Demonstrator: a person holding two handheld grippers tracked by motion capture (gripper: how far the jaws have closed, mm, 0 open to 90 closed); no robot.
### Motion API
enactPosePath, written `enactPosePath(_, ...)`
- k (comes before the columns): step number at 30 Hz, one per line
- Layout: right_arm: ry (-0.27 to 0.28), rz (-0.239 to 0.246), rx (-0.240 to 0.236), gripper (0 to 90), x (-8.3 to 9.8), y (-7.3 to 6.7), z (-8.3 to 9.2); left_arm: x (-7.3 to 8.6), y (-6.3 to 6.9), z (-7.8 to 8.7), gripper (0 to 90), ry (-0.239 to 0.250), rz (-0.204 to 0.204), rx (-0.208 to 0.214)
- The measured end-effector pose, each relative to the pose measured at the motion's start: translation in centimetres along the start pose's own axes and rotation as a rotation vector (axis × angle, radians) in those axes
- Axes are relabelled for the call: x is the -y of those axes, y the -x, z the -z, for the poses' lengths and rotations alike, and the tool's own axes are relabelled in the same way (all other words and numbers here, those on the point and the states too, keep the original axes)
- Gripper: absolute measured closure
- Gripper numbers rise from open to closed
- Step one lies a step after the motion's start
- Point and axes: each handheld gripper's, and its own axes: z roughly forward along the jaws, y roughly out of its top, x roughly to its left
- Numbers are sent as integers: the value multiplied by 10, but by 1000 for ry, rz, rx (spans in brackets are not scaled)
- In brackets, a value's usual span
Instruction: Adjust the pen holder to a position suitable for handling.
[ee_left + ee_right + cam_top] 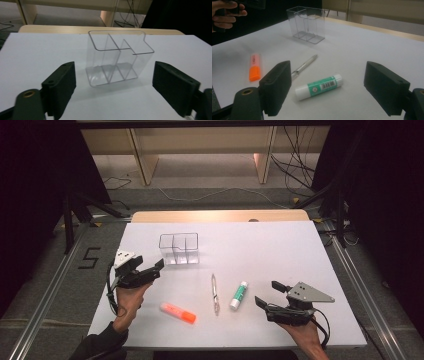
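Clear organizer (117, 60) stands upright toward the far left of our white table (280, 245), just ahead of our left gripper (113, 82), whose jaws are spread with nothing between them. Near right, our right gripper (327, 87) also gapes wide, a glue stick (319, 86) lying before it beside a pen (304, 66) and orange highlighter (255, 67)

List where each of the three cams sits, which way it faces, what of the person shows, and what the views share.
High view: above the person's side, looking forward and down on the table; both forearms, left gripper and right gripper come in from below.
Left gripper view: rides that gripper, facing the clear organizer framed between its open jaws.
Right gripper view: rides the right gripper, facing the glue stick, pen and orange highlighter; the left hand shows far off.
Shared: all three see the organizer.
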Motion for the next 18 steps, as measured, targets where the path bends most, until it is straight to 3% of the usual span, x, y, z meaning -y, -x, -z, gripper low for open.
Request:
enactPosePath(5, -3, 0, -2, 233, 1, 0, -1, -3, -16, -14, 445, -11, 33, -78)
enactPosePath(9, -5, 0, 0, 234, 1, 0, -2, -4, -25, -25, 622, -21, 38, -114)
enactPosePath(18, -10, 2, -7, 238, 2, 0, -3, 0, -38, -52, 852, -59, 64, -145)
